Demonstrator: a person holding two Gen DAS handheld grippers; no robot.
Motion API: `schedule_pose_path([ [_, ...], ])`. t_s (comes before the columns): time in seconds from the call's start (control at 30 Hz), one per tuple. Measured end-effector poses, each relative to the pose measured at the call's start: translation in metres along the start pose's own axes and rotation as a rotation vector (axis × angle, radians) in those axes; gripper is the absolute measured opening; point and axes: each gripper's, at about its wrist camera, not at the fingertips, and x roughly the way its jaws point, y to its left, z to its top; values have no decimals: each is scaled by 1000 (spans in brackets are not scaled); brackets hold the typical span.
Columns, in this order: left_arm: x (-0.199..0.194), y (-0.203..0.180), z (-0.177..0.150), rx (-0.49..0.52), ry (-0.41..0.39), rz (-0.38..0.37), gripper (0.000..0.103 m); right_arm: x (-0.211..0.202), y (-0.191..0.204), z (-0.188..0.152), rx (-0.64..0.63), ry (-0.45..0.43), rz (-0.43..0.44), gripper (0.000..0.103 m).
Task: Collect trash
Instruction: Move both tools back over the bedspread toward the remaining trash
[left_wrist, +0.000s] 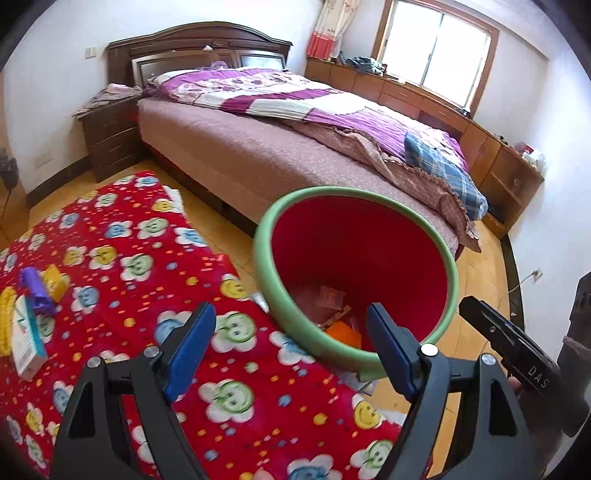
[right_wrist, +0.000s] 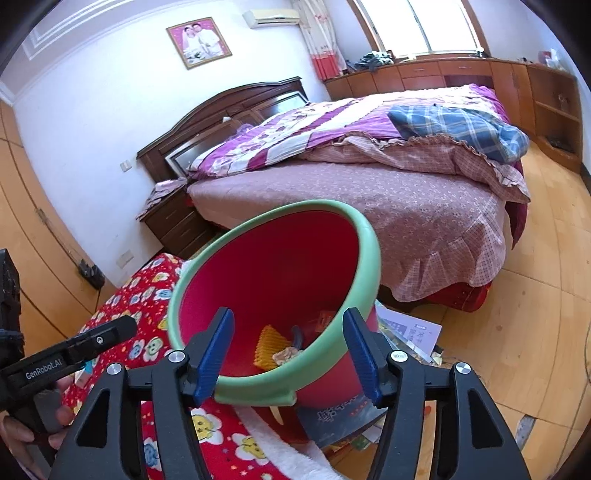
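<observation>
Between pickups: my left fingers (left_wrist: 291, 354) and right fingers (right_wrist: 288, 356) both hung released, empty, just before the red plastic bin with green rim (left_wrist: 264, 251), scraps already inside. Judged next: swing left fingers leftward to the purple crumpled wrapper (left_wrist: 35, 291) and white carton (left_wrist: 26, 339) on the red flowered blanket (left_wrist: 122, 236). Bed (left_wrist: 258, 162) beyond; nothing blocked.

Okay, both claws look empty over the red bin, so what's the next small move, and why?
Probably swing the left claw toward the purple roll and white box lying on the red flowered blanket. Both claws are open and hold nothing, the red bin already has scraps at its bottom, and those items lie nearest the left claw, so that looks like the shortest reach.
</observation>
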Motion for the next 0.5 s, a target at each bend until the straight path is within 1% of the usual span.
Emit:
schedule_pose_path([
  [0.2,-23,21,-5,-42,-22,39,83,-4,17,-3,-24,8,13,64],
  [0.5,-53,64,-15,-123,-51,98,83,-5,45,-11,-69,33,31,69],
])
